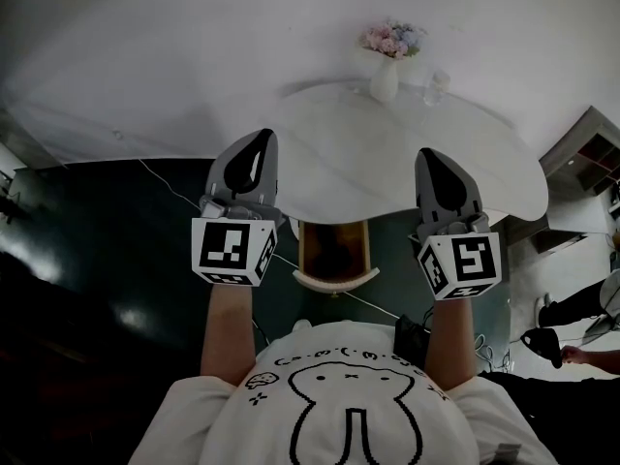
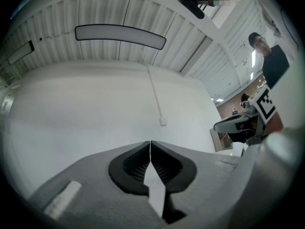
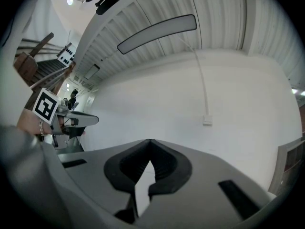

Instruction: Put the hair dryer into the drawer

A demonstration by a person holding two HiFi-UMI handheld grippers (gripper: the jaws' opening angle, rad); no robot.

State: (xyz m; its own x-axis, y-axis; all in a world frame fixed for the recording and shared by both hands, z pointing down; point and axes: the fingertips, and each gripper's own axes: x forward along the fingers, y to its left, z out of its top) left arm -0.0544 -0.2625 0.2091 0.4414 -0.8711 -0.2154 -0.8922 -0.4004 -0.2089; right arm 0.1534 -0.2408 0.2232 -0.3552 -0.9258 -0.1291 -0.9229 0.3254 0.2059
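Note:
Both grippers are held up side by side over the near edge of a white table (image 1: pixel 455 168), level with each other. My left gripper (image 1: pixel 254 145) is shut with nothing in it, and its pads (image 2: pixel 150 143) meet in front of a bare white wall. My right gripper (image 1: pixel 436 160) is shut and empty too, with its tips (image 3: pixel 150 141) touching. Between and below them a wooden drawer (image 1: pixel 305 245) with a white front stands pulled out from under the table. Its inside is dark. I cannot make out a hair dryer in any view.
A white vase of flowers (image 1: pixel 386 74) and a small clear glass (image 1: pixel 436 88) stand at the table's far side. A thin cable (image 1: pixel 174 194) runs over the dark floor. A shelf unit (image 1: pixel 589 158) and another person's hand (image 1: pixel 573 354) are at the right.

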